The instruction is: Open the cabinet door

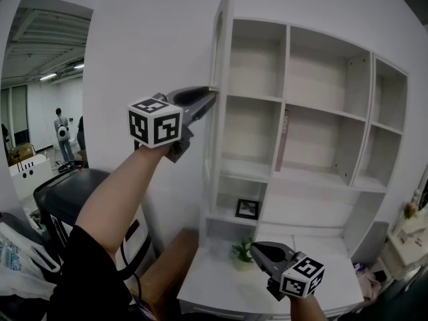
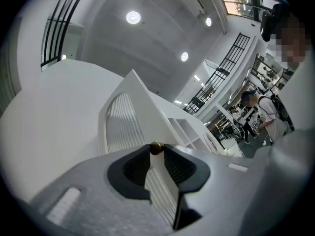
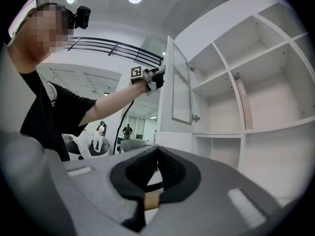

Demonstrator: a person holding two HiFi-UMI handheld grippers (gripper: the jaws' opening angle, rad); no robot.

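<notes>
- At the upper left of the white cabinet (image 1: pixel 286 79), the cabinet door (image 3: pixel 179 87) stands swung well out from the shelves. It hangs on two hinges at the cabinet's left wall, and the head view shows it nearly edge-on.
- The left gripper (image 1: pixel 210 97) is raised on an outstretched arm. Its tips meet the door's free edge, about level with the first shelf from the top.
- In the left gripper view a small brass knob (image 2: pixel 156 148) sits right at the jaw tips, one tip against each side of it, so the jaws are pinching the knob.
- Below the knob the door's thin edge runs down through the gap between the two jaws. Its slatted panel shows to the left of that edge.
- The right gripper (image 1: pixel 254 249) is held low, over the white desk top (image 1: pixel 207 283) at the cabinet's foot and well apart from the door.
- In its own view the right gripper's jaws are pressed together at the tips, with nothing gripped between them. The door appears far ahead and above them.
- A small potted plant (image 1: pixel 241 249) stands on the desk top just beside the right gripper's tips.
- A dark picture frame (image 1: pixel 247 209) sits in the lowest left compartment.
</notes>
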